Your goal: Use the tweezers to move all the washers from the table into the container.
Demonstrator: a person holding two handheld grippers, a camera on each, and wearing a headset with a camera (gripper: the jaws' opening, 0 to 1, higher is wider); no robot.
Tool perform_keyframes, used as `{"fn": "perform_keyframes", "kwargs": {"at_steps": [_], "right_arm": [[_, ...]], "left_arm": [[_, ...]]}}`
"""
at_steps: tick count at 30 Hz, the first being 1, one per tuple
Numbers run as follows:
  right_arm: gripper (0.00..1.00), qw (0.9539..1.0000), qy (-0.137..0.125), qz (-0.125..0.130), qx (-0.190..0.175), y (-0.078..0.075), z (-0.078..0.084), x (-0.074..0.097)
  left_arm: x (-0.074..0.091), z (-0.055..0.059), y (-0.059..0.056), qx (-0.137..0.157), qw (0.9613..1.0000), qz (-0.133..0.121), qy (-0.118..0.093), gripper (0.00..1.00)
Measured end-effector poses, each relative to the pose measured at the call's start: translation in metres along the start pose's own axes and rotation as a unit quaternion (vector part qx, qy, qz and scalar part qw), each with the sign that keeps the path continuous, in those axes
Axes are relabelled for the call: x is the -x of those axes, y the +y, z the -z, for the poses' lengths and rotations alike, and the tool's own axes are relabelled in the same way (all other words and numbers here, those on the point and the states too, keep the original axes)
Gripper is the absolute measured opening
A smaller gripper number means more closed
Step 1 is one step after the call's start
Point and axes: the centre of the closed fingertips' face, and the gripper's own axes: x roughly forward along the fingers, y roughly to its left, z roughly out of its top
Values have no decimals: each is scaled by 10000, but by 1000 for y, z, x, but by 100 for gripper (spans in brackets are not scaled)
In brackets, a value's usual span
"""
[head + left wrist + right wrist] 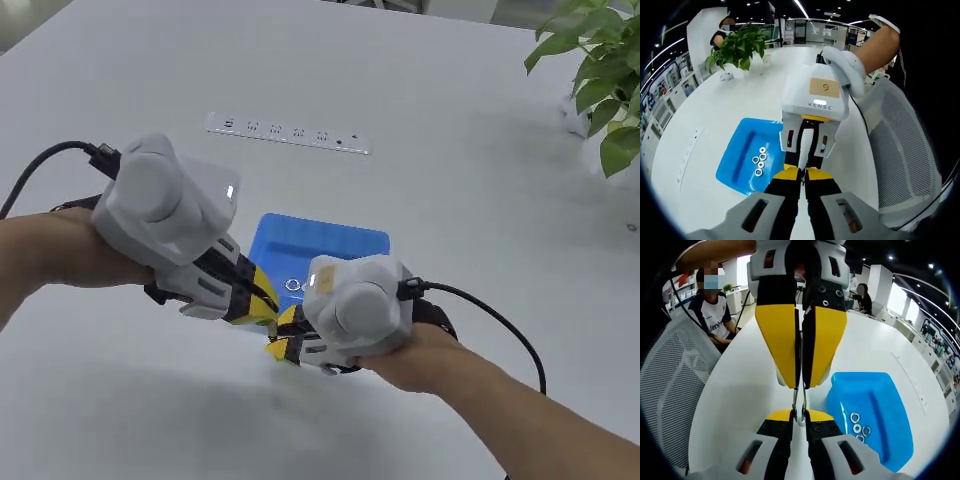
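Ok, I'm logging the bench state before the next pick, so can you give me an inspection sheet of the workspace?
Surface: white table, flat and clean where bare.
Job's things: blue container holds a cluster of washers; tweezers sit between the gripper tips; loose washers on the table: nothing seen.
Clutter: power strip beyond the container.
Grippers: left gripper and right gripper meet tip to tip beside the container, both apparently shut on the tweezers.
Cables: left cable and right cable, both black, clear of the container.
Surroundings: potted plant, mesh chair, seated person.
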Motion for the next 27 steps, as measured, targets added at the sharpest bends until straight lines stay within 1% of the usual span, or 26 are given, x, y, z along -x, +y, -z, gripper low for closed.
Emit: {"fn": "perform_keyframes", "kwargs": {"at_steps": [17, 21, 27], "right_arm": [[12, 10000, 5, -39, -46, 0, 4, -4], [13, 10000, -4, -35, -70, -1, 4, -3], [13, 9999, -37, 1, -104, -2, 3, 0]], "left_arm": [[-6, 5, 2, 36, 10000, 51, 63, 7], [-6, 5, 3, 69, 10000, 42, 21, 7], [-7, 4, 6, 64, 10000, 9, 19, 7]]}}
